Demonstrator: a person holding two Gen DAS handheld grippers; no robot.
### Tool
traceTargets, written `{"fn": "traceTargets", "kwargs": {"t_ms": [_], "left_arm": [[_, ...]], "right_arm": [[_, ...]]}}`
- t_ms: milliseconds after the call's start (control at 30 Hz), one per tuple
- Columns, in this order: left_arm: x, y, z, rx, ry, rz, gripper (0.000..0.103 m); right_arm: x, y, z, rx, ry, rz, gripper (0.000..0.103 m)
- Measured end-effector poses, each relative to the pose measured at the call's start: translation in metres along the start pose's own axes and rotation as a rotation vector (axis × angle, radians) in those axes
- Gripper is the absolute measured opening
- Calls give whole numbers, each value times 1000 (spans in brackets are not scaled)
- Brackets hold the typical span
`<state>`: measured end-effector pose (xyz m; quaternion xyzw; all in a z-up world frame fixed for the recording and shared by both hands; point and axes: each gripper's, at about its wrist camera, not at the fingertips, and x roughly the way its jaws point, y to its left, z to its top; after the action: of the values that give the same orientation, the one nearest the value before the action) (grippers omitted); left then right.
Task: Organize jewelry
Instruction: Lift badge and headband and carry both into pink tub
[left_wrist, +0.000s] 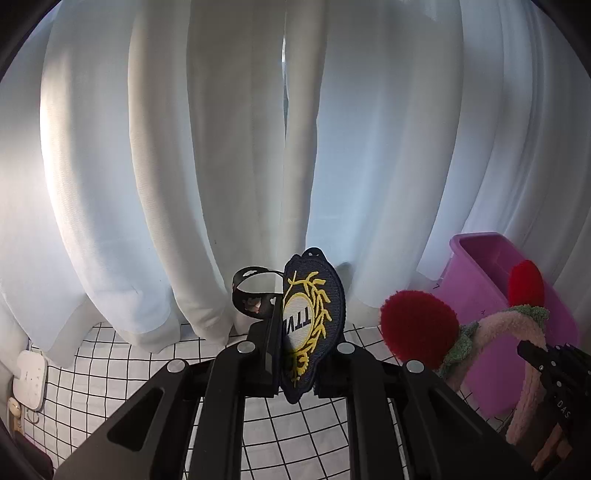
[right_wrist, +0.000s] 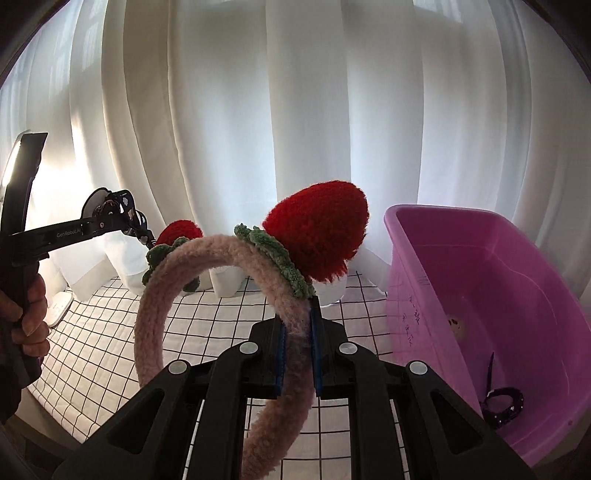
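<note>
My left gripper (left_wrist: 279, 332) is shut on a navy embroidered patch (left_wrist: 314, 325) with yellow stitching and a dark strap loop (left_wrist: 249, 295), held above the table. My right gripper (right_wrist: 297, 332) is shut on a fuzzy pink headband (right_wrist: 155, 314) with two red strawberry pompoms (right_wrist: 317, 232), held above the table left of the purple bin (right_wrist: 491, 295). The headband also shows in the left wrist view (left_wrist: 491, 325), with the bin (left_wrist: 480, 280) behind it. A dark studded band (right_wrist: 502, 404) lies in the bin. The left gripper shows at far left in the right wrist view (right_wrist: 129, 218).
A white cloth with a black grid (right_wrist: 110, 325) covers the table. White curtains (left_wrist: 258, 129) hang right behind it. A white device (left_wrist: 31, 373) lies at the table's left edge. A lit lamp (right_wrist: 18, 166) stands at far left.
</note>
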<state>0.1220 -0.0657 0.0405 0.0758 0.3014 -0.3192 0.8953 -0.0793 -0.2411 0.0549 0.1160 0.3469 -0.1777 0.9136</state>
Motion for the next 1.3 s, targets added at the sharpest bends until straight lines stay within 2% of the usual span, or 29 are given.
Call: {"fn": "traceTargets", "kwargs": {"t_ms": [300, 500, 733, 967, 1300], "left_arm": [[0, -98, 35, 92, -46, -110, 12], [15, -173, 55, 147, -52, -196, 12], [44, -257, 72, 199, -26, -262, 12], [86, -308, 70, 223, 47, -244, 12], [131, -332, 64, 187, 160, -129, 12]], "right_arm": [[-49, -84, 11, 93, -61, -119, 11], [-78, -146, 16, 160, -86, -211, 11], [-75, -195, 19, 210, -66, -278, 11], [-51, -224, 19, 232, 4, -287, 11], [-12, -242, 21, 232, 93, -269, 13]]}}
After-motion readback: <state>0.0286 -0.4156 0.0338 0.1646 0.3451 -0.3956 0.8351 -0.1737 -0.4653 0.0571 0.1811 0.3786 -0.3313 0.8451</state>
